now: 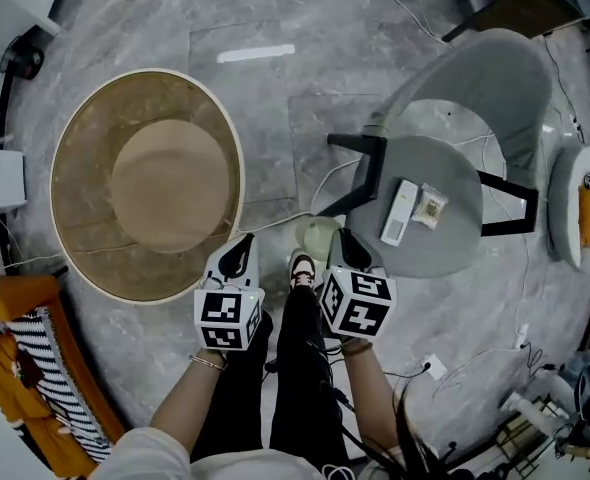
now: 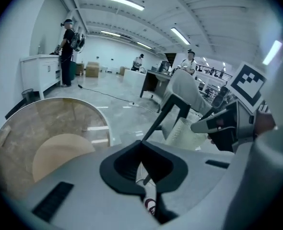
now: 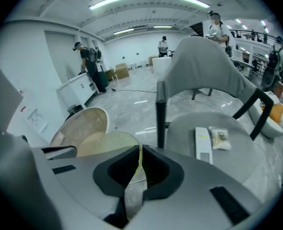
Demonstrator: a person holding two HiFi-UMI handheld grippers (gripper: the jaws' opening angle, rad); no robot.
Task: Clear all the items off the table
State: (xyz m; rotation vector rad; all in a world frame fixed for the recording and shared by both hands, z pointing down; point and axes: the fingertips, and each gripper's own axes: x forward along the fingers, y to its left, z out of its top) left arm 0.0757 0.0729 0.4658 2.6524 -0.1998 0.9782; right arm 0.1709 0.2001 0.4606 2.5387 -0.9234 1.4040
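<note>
Holding a thin pale mat (image 3: pixel 110 140) by its edge, my right claw (image 3: pixel 139 149) is clenched on it. The mat hangs over the floor between the round worktop (image 1: pixel 80 183) and the grey chair (image 1: pixel 455 243). My left claw (image 2: pixel 141 143) is closed with nothing in it; only a shoe shows below its jaws. From the head view the worktop looks bare. On the chair seat a white remote (image 1: pixel 399 211) and a small packet (image 1: pixel 430 206) lie close beside each other.

Risks, as I judge them:
- The grip takes the mat's rim only, and the mat looks flexible, so a quick swing could let it slip or fold out of the jaws.
- Laying it on the seat could cover the remote and packet, or nudge them toward the seat's edge.
- The black chair arm stands near the right claw and could snag the mat.
</note>
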